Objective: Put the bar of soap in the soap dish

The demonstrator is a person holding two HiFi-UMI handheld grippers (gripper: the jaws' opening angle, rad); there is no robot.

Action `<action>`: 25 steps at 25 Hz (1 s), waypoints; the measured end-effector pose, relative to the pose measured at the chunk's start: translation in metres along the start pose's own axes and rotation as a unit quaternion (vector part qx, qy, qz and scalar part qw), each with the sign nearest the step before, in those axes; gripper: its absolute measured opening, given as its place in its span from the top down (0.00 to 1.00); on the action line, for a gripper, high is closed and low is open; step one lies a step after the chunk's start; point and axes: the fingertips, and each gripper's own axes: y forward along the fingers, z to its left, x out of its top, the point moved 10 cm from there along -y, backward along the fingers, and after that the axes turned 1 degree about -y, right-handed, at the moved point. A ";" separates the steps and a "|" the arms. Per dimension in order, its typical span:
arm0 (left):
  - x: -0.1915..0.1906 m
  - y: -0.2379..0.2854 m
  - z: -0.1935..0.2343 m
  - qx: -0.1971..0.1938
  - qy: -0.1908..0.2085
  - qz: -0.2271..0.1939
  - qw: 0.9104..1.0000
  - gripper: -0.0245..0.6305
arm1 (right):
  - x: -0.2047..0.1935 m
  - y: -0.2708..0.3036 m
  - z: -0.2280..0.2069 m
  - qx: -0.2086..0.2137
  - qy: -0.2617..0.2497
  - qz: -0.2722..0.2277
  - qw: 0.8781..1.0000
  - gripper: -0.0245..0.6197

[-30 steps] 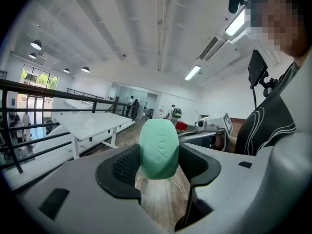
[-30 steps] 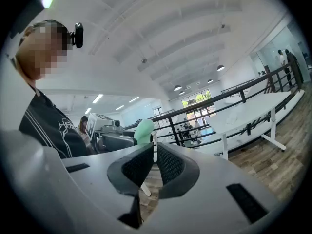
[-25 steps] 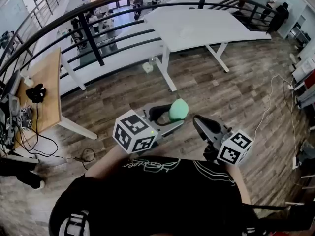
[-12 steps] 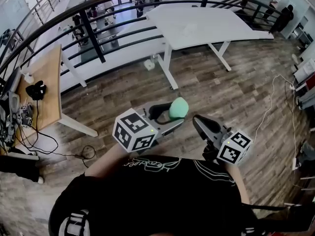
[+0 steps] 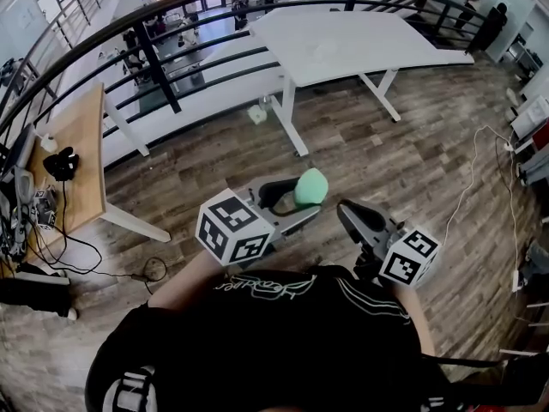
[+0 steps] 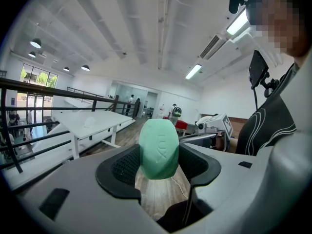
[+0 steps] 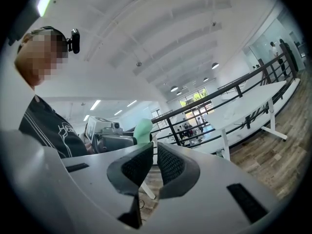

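Soap [image 6: 158, 147] stands pinched in left gripper [image 5: 307, 199], likely for carrying; right gripper [image 7: 154, 152] pressed together, empty; dish unseen.

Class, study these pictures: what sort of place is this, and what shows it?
Probably an open-plan office or workshop on an upper level: a white table, a black railing overlooking a lower floor, a wooden desk strewn with cables.

The bar of soap [image 5: 310, 189] is mint green. The left hand-held gripper [image 5: 296, 201] is grey with black-and-white square markers. The table [image 5: 343, 45] is white, the floor [image 5: 412, 148] brown wood-grain.
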 end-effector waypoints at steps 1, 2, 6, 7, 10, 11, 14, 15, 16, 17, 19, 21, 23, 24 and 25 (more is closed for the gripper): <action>0.001 0.002 0.001 0.000 0.000 0.000 1.000 0.57 | 0.000 -0.001 -0.002 -0.001 0.001 -0.001 1.000 0.92; 0.001 0.004 0.001 0.001 -0.001 0.000 1.000 0.57 | 0.000 -0.002 -0.003 -0.002 0.001 -0.001 1.000 0.92; 0.005 0.016 0.005 0.004 -0.002 -0.001 1.000 0.57 | 0.002 -0.008 -0.013 -0.009 0.002 -0.006 1.000 0.92; 0.007 0.019 0.005 0.004 0.000 -0.002 1.000 0.57 | 0.003 -0.010 -0.017 -0.011 0.003 -0.007 1.000 0.92; 0.013 0.032 0.009 0.002 0.002 0.000 1.000 0.57 | 0.007 -0.014 -0.029 -0.014 0.004 -0.010 1.000 0.92; 0.015 0.037 0.011 0.001 0.002 0.002 1.000 0.57 | 0.008 -0.014 -0.034 -0.014 0.006 -0.010 1.000 0.92; 0.019 0.054 0.018 0.001 -0.001 0.007 1.000 0.57 | 0.012 -0.016 -0.053 -0.015 0.012 -0.013 1.000 0.92; 0.021 0.060 0.020 0.001 -0.001 0.009 1.000 0.57 | 0.014 -0.016 -0.060 -0.016 0.015 -0.015 1.000 0.92; 0.023 0.067 0.023 0.001 -0.001 0.011 1.000 0.57 | 0.015 -0.016 -0.067 -0.016 0.018 -0.017 1.000 0.92; 0.024 0.073 0.026 0.001 -0.001 0.013 1.000 0.57 | 0.016 -0.016 -0.074 -0.016 0.020 -0.017 1.000 0.92; 0.025 0.085 0.033 0.004 -0.004 0.014 1.000 0.57 | 0.017 -0.015 -0.089 -0.014 0.024 -0.015 0.999 0.92; 0.026 0.097 0.041 0.008 -0.008 0.015 1.000 0.57 | 0.018 -0.013 -0.105 -0.012 0.028 -0.013 0.999 0.92; 0.028 0.112 0.052 0.014 -0.013 0.019 1.000 0.57 | 0.022 -0.010 -0.126 -0.009 0.033 -0.011 0.999 0.92; 0.030 0.120 0.058 0.017 -0.017 0.021 0.999 0.57 | 0.026 -0.008 -0.138 -0.006 0.035 -0.010 0.999 0.92; 0.032 0.129 0.065 0.021 -0.021 0.023 0.999 0.57 | 0.029 -0.005 -0.150 -0.003 0.038 -0.008 0.999 0.92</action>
